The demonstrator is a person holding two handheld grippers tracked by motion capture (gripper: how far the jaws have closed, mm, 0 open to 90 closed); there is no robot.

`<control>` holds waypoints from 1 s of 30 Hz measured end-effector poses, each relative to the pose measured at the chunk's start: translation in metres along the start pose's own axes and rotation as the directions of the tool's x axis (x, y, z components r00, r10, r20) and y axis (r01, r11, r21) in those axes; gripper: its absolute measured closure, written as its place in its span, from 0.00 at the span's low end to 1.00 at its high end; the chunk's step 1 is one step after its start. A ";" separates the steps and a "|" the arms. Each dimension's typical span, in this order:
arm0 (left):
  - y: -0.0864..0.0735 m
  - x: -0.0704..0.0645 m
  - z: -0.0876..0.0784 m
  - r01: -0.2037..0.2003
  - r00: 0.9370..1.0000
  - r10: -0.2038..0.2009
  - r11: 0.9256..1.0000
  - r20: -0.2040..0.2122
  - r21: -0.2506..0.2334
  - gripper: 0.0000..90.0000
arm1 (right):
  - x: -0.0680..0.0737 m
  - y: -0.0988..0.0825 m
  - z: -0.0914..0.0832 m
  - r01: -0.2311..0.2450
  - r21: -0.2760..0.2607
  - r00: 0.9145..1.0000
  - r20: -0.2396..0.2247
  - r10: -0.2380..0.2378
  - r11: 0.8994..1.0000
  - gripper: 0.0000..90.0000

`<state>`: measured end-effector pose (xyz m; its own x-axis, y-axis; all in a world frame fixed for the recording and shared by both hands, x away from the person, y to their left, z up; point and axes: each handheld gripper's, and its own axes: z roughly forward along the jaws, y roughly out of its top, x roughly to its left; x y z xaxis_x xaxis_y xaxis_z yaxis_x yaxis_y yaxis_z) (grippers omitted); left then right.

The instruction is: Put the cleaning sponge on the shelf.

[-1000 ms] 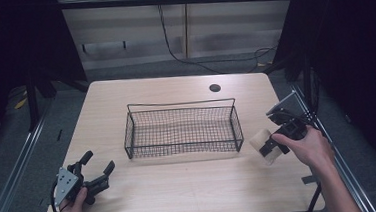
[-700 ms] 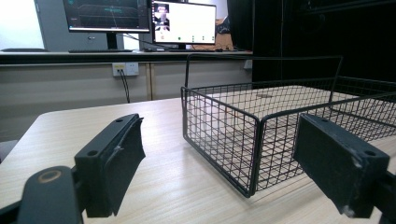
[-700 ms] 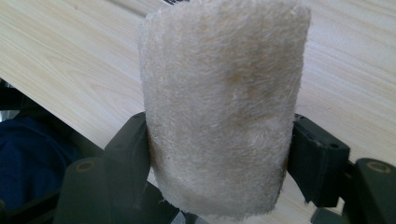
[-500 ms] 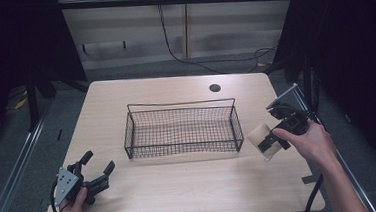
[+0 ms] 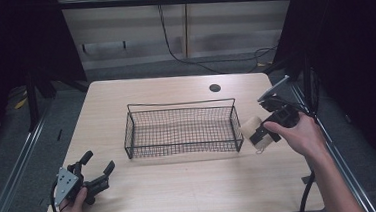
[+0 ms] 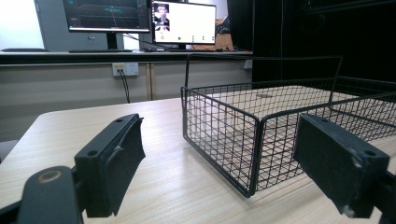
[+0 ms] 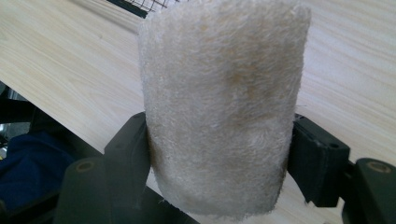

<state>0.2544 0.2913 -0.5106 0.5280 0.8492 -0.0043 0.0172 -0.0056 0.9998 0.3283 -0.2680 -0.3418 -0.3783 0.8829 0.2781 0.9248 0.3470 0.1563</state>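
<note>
Dim room, dark curtains on both sides, pale wooden worktop in the middle with a black wire basket standing on it. Off the basket's right end, right tool pinching a cream fuzzy roll between both jaws, held clear of the worktop and just beside the basket's short wall. Seen from the right gripper view, roll standing upright out of the jaws, pads pressed into its lower sides, most of its length sticking out beyond them. At the near left corner, left tool spread wide with nothing between the jaws, aimed toward the basket, well apart from the roll.
</note>
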 end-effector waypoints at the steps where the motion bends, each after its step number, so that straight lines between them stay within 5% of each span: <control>1: 0.000 0.000 0.000 0.000 1.000 0.000 1.000 0.000 0.000 0.17 | 0.001 0.002 0.000 -0.001 0.001 1.000 0.001 0.001 1.000 0.33; 13: 0.000 0.000 0.000 -0.004 1.000 0.004 1.000 0.003 0.001 0.17 | 0.010 0.020 -0.001 -0.025 -0.040 1.000 -0.018 0.024 0.999 0.33; 30: 0.000 0.000 0.000 0.005 1.000 -0.005 1.000 0.005 0.000 0.17 | 0.023 0.051 0.012 -0.051 -0.025 0.998 -0.022 0.050 0.998 0.33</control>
<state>0.2544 0.2910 -0.5107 0.5320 0.8467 -0.0097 0.0202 -0.0012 0.9998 0.3670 -0.2266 -0.3389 -0.3321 0.8922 0.3062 0.9415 0.2936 0.1655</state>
